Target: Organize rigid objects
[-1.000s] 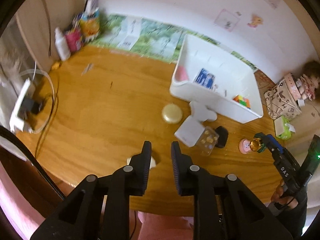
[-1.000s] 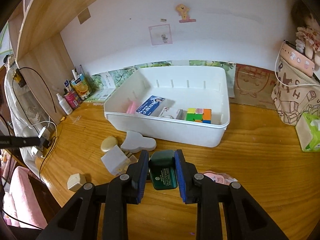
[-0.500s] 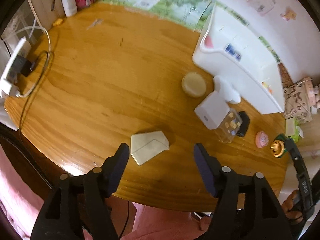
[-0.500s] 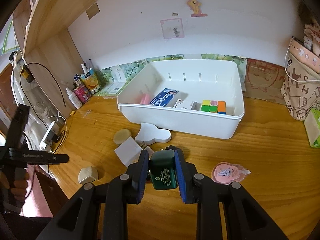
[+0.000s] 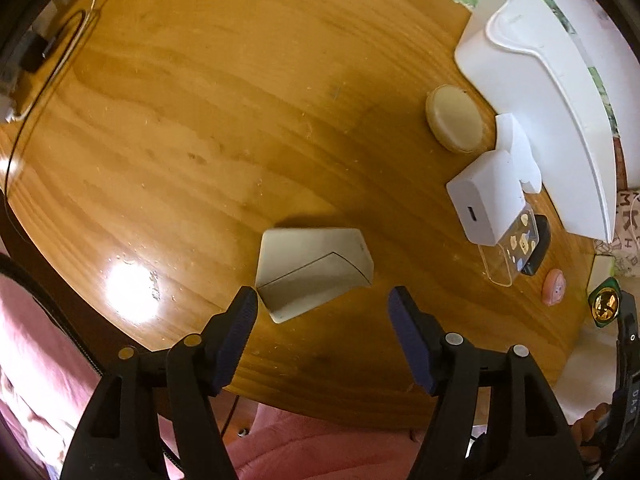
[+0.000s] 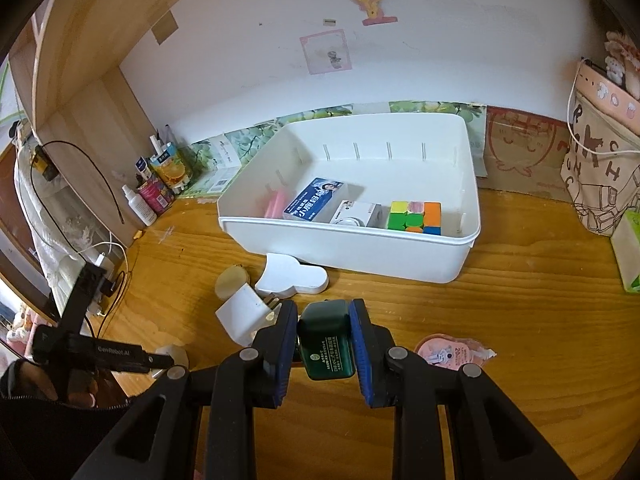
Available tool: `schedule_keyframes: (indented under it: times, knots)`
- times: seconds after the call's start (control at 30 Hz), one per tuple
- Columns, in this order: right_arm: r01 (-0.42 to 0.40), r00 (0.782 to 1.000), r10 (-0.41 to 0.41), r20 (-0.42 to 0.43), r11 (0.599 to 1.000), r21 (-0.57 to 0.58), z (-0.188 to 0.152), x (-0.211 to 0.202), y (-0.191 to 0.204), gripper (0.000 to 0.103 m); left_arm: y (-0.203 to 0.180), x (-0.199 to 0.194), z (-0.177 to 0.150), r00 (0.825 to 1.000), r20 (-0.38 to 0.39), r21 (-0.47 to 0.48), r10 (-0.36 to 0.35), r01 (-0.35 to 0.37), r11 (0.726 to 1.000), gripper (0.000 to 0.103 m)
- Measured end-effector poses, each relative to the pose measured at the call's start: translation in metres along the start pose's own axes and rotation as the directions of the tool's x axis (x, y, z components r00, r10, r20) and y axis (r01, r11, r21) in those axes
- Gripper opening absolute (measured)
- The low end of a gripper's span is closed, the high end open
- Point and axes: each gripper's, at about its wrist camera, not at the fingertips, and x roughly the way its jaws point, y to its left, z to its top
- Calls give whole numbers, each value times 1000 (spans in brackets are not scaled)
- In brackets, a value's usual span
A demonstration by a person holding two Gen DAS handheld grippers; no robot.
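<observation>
Gripping a green bottle (image 6: 327, 342), my right claw (image 6: 324, 354) hangs over the tabletop (image 6: 500, 320) near the white bin (image 6: 400, 256). My left claw (image 5: 320, 320) has just been opening; its jaws stand apart, nothing between them, just short of a cream box (image 5: 312, 268) lying flat at the tabletop's near edge.

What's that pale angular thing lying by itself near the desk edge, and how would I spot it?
Start at the big white plastic bin on the wooden desk, then look past the clutter at its front toward the desk's near edge. There lies a cream, flat, five-sided box with a thin seam line across its top. Unlike the round beige disc and white charger block, it lies alone.
</observation>
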Motion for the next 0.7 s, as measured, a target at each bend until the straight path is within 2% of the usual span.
schedule_keyframes:
  times: [0.13,0.3,0.6,0.67,0.7]
  knots:
    - [-2,1000,2,-5,1000,10,3,3,-4,27,4,2,2,1000,-6,-22,9,-9,1000,71]
    - [-4,1000,4,-4,1000,18,4,3,-6,27,8,5,6,1000,-24,-48,-9,8,999,66]
    - [1,1000,-1,2,1000,14,-1,-4,-4,27,9,4,7,1000,-29,-26,-8,7,1000,64]
    - [4,1000,-4,4,1000,10,-3,-6,-2,27,4,0,9,1000,-21,-11,-9,9,1000,49]
    - [5,1000,-5,6,1000,5,-3,-7,-1,27,3,-6,10,1000,-16,-1,-27,27,1000,33]
